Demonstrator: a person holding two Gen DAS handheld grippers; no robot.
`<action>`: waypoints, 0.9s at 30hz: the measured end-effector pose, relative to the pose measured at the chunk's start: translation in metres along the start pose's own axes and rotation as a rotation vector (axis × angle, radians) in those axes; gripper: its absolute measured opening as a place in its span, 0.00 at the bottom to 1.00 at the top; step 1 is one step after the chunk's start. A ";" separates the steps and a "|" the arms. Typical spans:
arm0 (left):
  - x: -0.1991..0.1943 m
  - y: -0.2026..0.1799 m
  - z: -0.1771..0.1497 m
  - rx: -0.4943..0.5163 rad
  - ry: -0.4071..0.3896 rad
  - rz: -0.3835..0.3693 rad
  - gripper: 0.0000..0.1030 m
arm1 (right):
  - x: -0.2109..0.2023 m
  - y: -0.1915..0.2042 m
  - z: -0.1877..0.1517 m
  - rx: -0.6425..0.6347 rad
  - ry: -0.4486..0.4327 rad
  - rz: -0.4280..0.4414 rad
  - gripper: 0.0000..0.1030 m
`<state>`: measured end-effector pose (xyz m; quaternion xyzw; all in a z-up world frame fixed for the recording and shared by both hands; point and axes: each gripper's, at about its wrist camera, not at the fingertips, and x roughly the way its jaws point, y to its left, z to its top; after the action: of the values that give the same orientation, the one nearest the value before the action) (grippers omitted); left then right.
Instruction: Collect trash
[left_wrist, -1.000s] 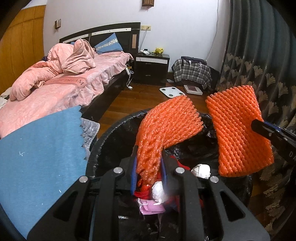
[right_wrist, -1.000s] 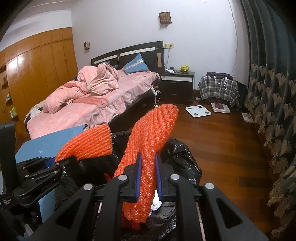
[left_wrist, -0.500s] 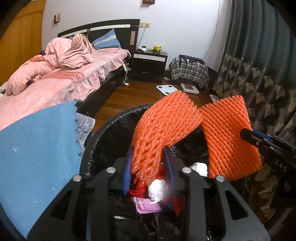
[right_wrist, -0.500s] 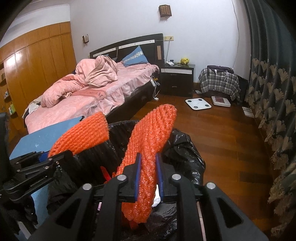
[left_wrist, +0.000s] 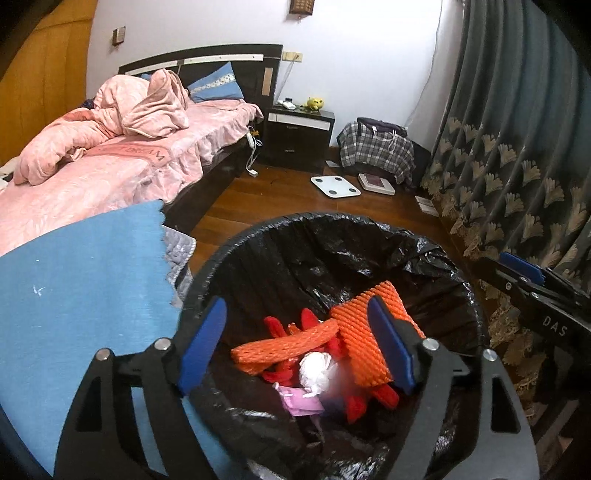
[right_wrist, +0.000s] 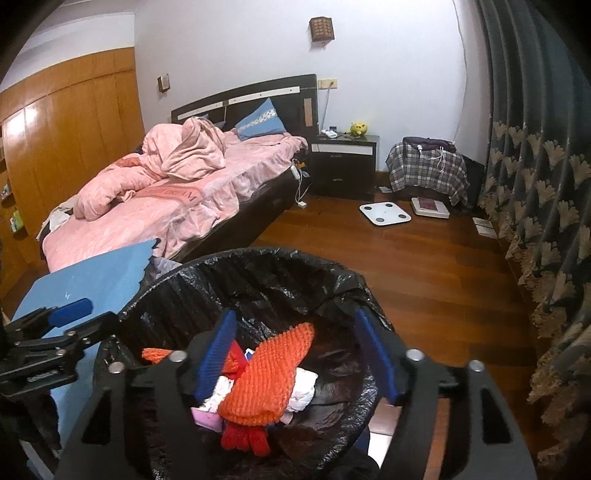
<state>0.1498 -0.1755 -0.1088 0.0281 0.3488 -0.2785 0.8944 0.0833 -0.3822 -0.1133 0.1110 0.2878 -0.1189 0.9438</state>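
Bedroom, wood-plank floor (right_wrist: 443, 277): pink-quilted bed (left_wrist: 110, 173) left, dark patterned curtain (left_wrist: 517, 147) right. 1 black-lined round trash bin (left_wrist: 332, 236) holds 2 orange foam nets (left_wrist: 365, 332). Left gripper (left_wrist: 295, 343) and right gripper (right_wrist: 295, 354) have just been opening; both now spread wide, empty, above the bin.

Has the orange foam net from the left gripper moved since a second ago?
Yes. The orange foam net has dropped below the trash bin rim onto the rubbish inside; the left gripper jaws have just been opening, gripping nothing.
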 end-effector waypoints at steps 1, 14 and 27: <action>-0.005 0.003 0.000 -0.004 -0.007 0.004 0.78 | -0.002 0.000 0.001 0.003 -0.005 0.000 0.73; -0.078 0.026 -0.002 -0.043 -0.097 0.102 0.91 | -0.043 0.022 0.008 -0.025 -0.046 0.071 0.94; -0.143 0.030 -0.019 -0.055 -0.127 0.171 0.91 | -0.103 0.054 0.008 -0.044 -0.073 0.147 0.94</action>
<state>0.0678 -0.0774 -0.0360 0.0155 0.2951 -0.1929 0.9357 0.0202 -0.3164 -0.0402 0.1067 0.2466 -0.0469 0.9621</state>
